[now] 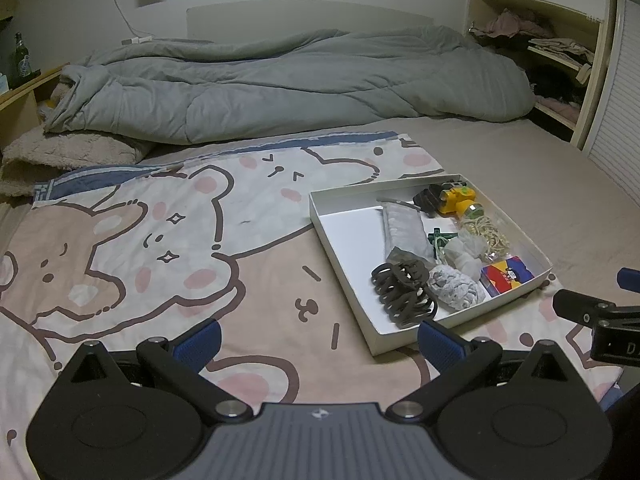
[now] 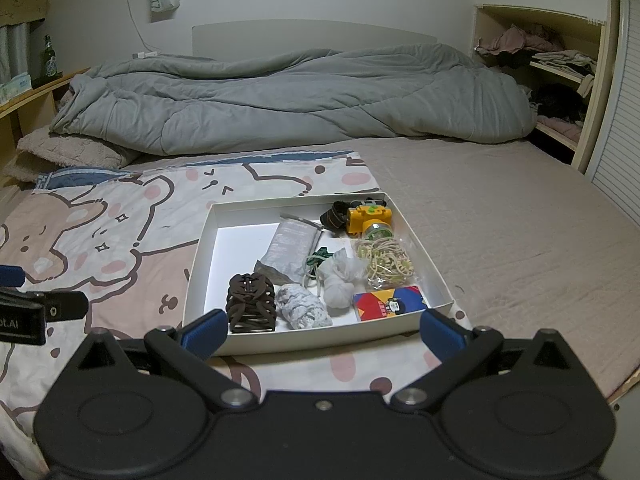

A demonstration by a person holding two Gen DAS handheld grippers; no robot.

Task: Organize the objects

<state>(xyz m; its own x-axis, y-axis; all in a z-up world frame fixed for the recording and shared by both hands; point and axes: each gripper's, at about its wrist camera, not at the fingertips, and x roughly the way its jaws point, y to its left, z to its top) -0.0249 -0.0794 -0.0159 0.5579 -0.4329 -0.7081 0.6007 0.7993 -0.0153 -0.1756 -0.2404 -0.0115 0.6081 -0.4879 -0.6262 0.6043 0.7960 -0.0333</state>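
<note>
Both claws hang spread and empty: my left gripper [image 1: 318, 342] low in its frame, my right gripper [image 2: 322, 334] just short of the white tray [image 2: 200, 264] at centre frame, where the hair clip [image 2: 251, 304], card box [image 2: 388, 303] and yellow headlamp [image 2: 368, 218] already lie. I judge a careless reach could tip the light tray on the soft bear blanket [image 1: 160, 240]. A grey duvet [image 2: 280, 100] fills the upper frame, shelves [image 2: 560, 72] at upper right.
</note>
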